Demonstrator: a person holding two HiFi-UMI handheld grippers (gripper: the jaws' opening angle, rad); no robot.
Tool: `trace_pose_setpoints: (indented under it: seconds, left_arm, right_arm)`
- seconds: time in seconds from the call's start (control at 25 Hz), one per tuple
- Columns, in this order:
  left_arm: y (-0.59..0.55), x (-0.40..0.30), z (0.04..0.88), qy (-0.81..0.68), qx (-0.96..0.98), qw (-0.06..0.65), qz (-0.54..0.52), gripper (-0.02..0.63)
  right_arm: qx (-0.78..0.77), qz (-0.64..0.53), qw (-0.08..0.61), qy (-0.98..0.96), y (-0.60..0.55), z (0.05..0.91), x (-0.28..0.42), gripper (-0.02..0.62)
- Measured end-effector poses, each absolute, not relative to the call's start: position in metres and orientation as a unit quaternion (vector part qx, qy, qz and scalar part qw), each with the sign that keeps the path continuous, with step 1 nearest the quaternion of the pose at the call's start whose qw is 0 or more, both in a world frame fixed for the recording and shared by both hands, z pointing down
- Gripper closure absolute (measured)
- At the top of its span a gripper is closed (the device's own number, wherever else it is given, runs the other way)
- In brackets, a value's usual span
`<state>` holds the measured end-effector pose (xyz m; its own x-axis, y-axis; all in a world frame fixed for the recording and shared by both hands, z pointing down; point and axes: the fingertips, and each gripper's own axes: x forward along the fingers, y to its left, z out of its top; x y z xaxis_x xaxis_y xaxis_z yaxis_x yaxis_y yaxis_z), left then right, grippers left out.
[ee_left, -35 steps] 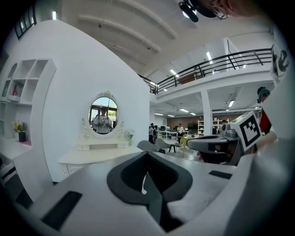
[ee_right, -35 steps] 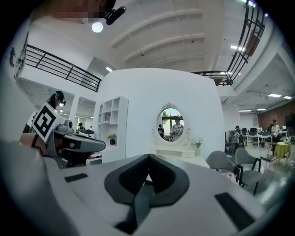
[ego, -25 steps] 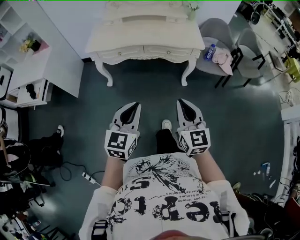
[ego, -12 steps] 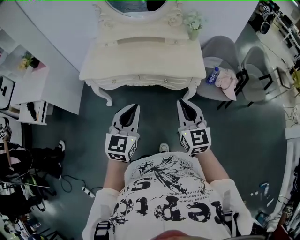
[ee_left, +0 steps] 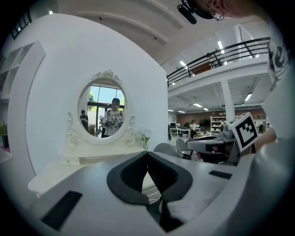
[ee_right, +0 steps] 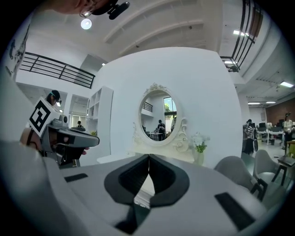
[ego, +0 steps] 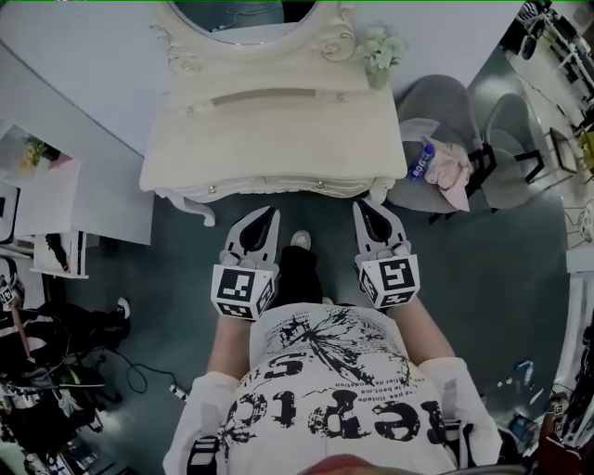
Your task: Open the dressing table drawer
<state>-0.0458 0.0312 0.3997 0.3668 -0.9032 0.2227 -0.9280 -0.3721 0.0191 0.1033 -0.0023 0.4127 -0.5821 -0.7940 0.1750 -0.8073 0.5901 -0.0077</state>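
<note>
The cream dressing table (ego: pixel 278 130) with its oval mirror (ego: pixel 241 14) stands straight ahead. Its drawer fronts (ego: pixel 269 186) carry small knobs and sit flush and closed. My left gripper (ego: pixel 273 212) is shut and empty, its tips just short of the table's front edge, between the two knobs. My right gripper (ego: pixel 360 204) is also shut and empty, near the table's right front leg. In the left gripper view the closed jaws (ee_left: pixel 147 153) point at the mirror (ee_left: pixel 105 108). In the right gripper view the closed jaws (ee_right: pixel 149 156) point at the mirror (ee_right: pixel 159 120) too.
Two grey chairs (ego: pixel 436 102) stand right of the table, with a bottle (ego: pixel 419 162) and a pink cloth (ego: pixel 452 167) on one seat. A flower vase (ego: pixel 379 51) sits on the table's right rear. A white shelf unit (ego: pixel 56 195) and cables (ego: pixel 56 371) lie to the left.
The person has walked forward with both grippers held side by side. The dressing table has come much closer, and the jaw tips now sit just before its front edge.
</note>
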Motion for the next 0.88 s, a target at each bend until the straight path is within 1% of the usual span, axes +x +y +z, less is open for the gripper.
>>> trace_pose_setpoints:
  seconds: [0.44,0.56,0.64,0.72,0.88]
  left_arm:
    - [-0.160,-0.072,0.398,-0.490,0.867,0.057,0.077,0.588]
    - [-0.209,-0.082,0.405,-0.477,0.873,0.066,0.079,0.588]
    - [-0.235,-0.088,0.410,-0.470,0.876,0.071,0.083,0.588]
    - [-0.253,-0.095,0.411,-0.464,0.878,0.079,0.084,0.588]
    - [-0.275,-0.104,0.413,-0.459,0.878,0.106,0.087,0.588]
  right_arm:
    - [0.500,0.051,0.083,-0.860,-0.171,0.416,0.068,0.577]
    - [0.515,0.056,0.093,-0.850,-0.216,0.423,0.058,0.578]
    - [0.516,0.050,0.113,-0.848,-0.239,0.429,0.047,0.577]
    - [0.513,0.046,0.131,-0.847,-0.256,0.431,0.037,0.577]
    - [0.514,0.078,0.138,-0.843,-0.283,0.437,0.030,0.577]
